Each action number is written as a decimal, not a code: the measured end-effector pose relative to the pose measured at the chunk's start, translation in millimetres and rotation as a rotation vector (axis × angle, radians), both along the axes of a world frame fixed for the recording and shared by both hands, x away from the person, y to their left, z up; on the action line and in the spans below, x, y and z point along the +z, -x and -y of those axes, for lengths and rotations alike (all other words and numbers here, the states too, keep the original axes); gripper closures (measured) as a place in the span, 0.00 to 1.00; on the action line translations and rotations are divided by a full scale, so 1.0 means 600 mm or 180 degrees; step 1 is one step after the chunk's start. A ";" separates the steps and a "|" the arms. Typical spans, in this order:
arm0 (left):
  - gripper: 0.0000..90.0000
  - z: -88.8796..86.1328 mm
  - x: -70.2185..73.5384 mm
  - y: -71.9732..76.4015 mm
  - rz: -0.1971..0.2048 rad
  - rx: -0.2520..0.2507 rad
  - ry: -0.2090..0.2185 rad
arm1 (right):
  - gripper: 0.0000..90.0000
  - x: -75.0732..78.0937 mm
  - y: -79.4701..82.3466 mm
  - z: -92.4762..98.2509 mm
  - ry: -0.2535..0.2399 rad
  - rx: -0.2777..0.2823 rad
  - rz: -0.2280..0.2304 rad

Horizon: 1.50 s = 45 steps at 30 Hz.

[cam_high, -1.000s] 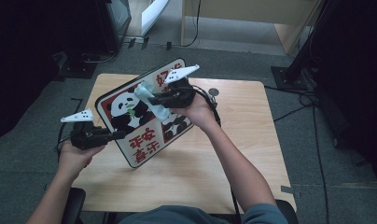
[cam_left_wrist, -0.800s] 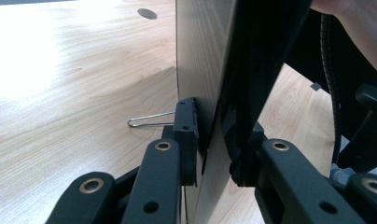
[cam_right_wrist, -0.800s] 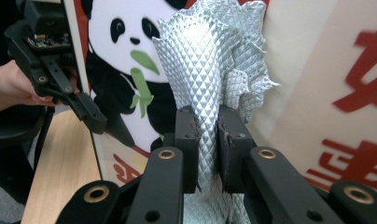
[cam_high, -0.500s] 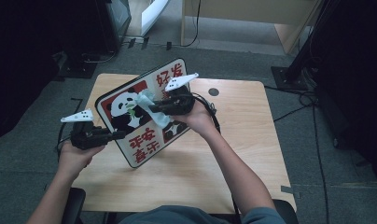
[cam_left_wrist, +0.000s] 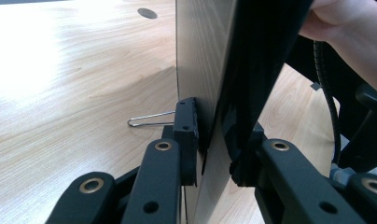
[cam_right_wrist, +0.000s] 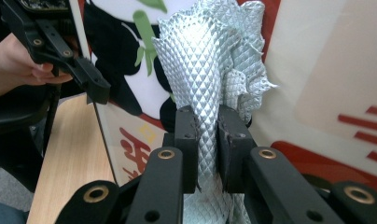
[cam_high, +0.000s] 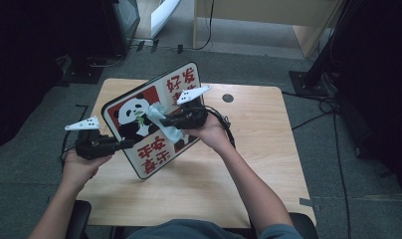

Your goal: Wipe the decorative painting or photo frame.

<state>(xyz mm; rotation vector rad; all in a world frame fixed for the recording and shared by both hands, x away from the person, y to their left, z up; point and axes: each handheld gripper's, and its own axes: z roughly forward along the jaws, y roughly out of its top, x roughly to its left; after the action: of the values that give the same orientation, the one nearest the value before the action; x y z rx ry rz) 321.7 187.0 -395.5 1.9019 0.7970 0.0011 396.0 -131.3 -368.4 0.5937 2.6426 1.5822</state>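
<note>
**Cloth on the panda sign**

I'm looking down at the wooden table (cam_high: pixel 268 149), and the panda sign (cam_high: pixel 154 119) is standing tilted over its left half, propped off the surface, printed face toward me. I'm gripping its left edge with the left gripper (cam_high: pixel 120 145); in the left gripper view the jaws are pinching narrow on the thin board (cam_left_wrist: pixel 210 84), one pad on each face. With the right gripper (cam_high: pixel 165 121) I'm clamping a pale, quilted cloth (cam_right_wrist: pixel 210 70) tightly between the pads, and the bunched cloth is pressing against the sign's face, right beside the panda's bamboo sprig (cam_right_wrist: pixel 144 32). A bent wire clip (cam_left_wrist: pixel 149 119) is lying on the table just behind the sign.
</note>
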 end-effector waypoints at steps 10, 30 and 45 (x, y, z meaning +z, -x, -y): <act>0.85 0.000 0.000 0.000 -0.0005 0.0003 0.0000 | 0.90 -0.025 0.004 0.003 -0.0052 0.0011 -0.0078; 0.85 0.001 0.000 0.000 -0.0012 -0.0003 0.0000 | 0.89 -0.065 0.016 0.009 -0.0005 0.0005 -0.0111; 0.85 0.001 0.000 0.000 -0.0022 -0.0005 -0.0003 | 0.88 -0.110 0.026 0.013 0.0074 0.0034 -0.0181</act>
<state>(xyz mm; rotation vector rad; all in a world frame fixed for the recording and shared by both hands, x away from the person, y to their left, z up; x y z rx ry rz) 321.7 186.3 -395.7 1.9044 0.8004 -0.0060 380.3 -138.9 -434.6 0.6342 2.7052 1.5580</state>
